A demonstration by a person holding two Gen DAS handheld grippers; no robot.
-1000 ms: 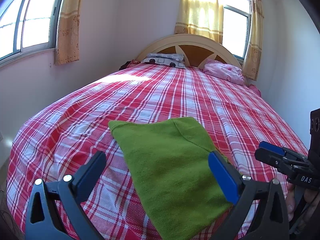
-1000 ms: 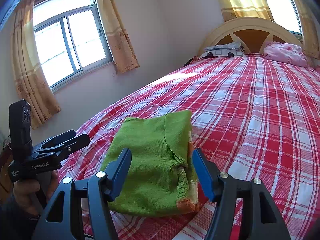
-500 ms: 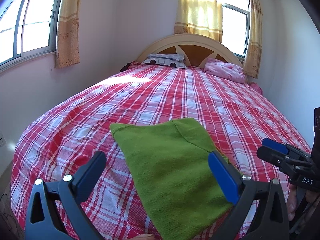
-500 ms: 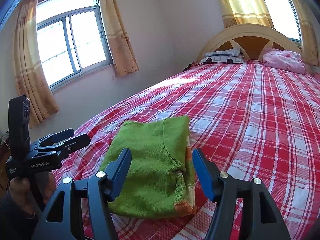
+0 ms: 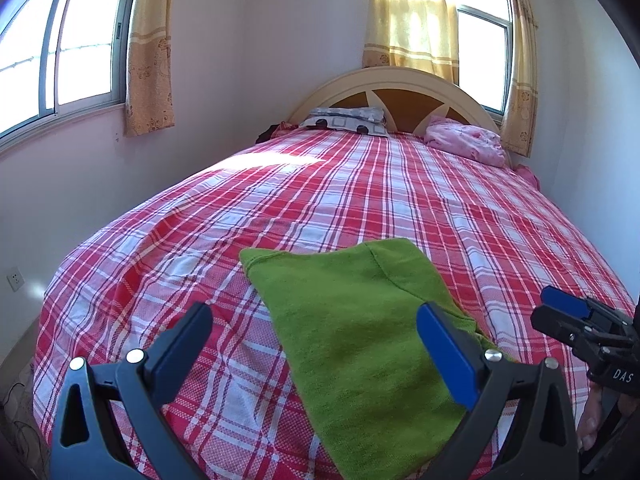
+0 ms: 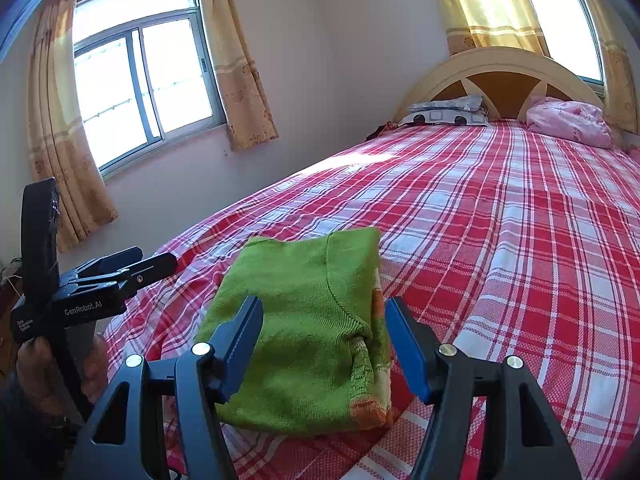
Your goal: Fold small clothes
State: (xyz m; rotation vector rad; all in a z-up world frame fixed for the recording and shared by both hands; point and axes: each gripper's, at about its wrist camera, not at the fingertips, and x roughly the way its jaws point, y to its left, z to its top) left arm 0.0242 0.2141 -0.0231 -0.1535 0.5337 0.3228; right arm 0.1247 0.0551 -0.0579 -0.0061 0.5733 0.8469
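Note:
A small green knitted garment (image 5: 360, 320) lies folded on the red plaid bed (image 5: 360, 184), near its foot. An orange-and-white trim shows along its right fold (image 6: 376, 360). My left gripper (image 5: 314, 320) is open, its blue pads apart just above the near end of the garment, holding nothing. My right gripper (image 6: 324, 308) is also open, and the garment's right half (image 6: 304, 312) shows between its pads, untouched. Each gripper shows in the other's view: the right one (image 5: 544, 308) off the garment's right edge, the left one (image 6: 160, 266) off its left edge, held by a hand (image 6: 36, 364).
A patterned pillow (image 5: 348, 120) and a pink bundle (image 5: 464, 144) lie by the curved headboard (image 5: 400, 84). A wall with a curtained window (image 6: 148, 84) runs along the bed's left side. The plaid cover stretches bare beyond the garment.

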